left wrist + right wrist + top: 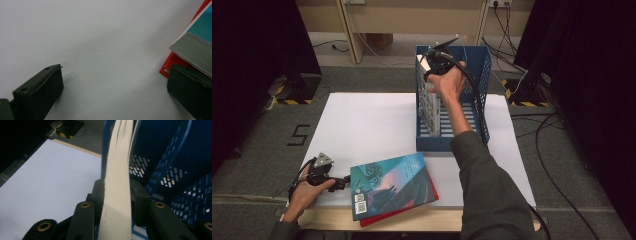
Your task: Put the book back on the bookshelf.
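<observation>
So the right gripper (435, 64) is up over the blue file crate (482, 75) at the far right of the table (362, 125), jaws pinched on a book (117, 195) standing upright inside against the crate's left wall. The left gripper (343, 182) rests at the near left with jaws spread wide and nothing between them, just beside a teal book (389, 182) lying on a red one (432, 196).

Dark grey sleeves; black gripper (346, 182) with grey three-cornered plate, brass-ringed screw holes, trailing black cable.
</observation>
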